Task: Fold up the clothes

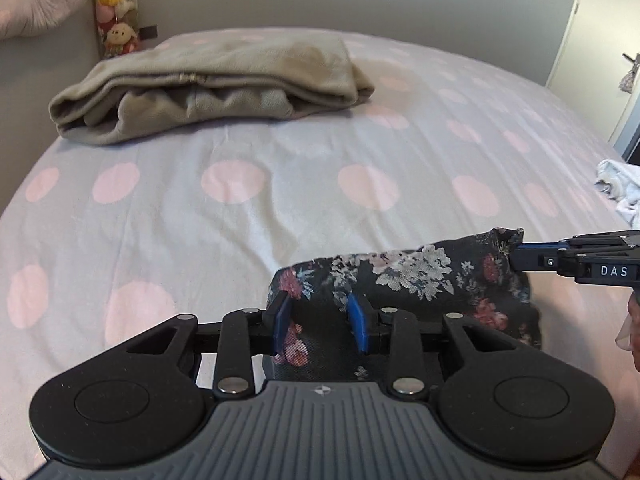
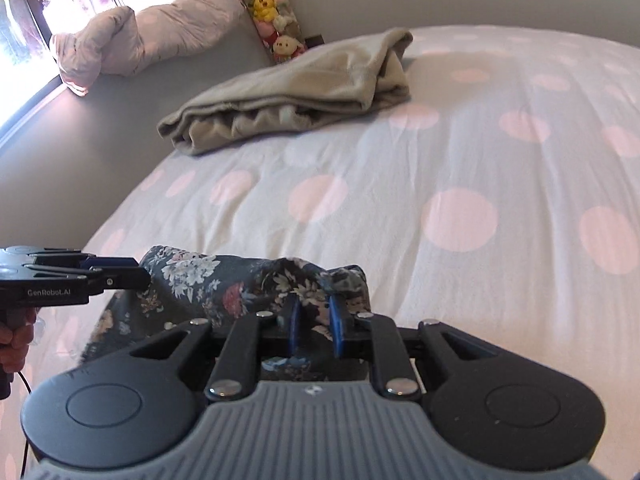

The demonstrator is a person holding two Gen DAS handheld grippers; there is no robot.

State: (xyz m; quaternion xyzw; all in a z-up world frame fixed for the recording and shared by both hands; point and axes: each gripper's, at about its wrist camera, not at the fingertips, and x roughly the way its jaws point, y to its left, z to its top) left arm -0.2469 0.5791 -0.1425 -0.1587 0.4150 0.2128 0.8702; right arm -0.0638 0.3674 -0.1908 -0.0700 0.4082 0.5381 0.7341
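Note:
A dark floral garment (image 1: 404, 280) hangs bunched just above the polka-dot bed (image 1: 240, 216). My left gripper (image 1: 320, 316) has its blue pads (image 1: 282, 320) spread apart with floral cloth draped between them, so it looks open around one edge. My right gripper (image 2: 314, 320) has its pads (image 2: 335, 328) closer together, pinching a bunched fold of the same garment (image 2: 224, 284). In the left wrist view the right gripper (image 1: 516, 256) grips the garment's far corner. In the right wrist view the left gripper (image 2: 136, 274) meets the cloth's left end.
A folded beige garment (image 1: 208, 88) lies at the far side of the bed, also seen in the right wrist view (image 2: 296, 96). A pink pillow (image 2: 152, 32) and plush toys (image 2: 268, 4) sit by the wall. White cloth (image 1: 620, 188) lies at the bed's right edge.

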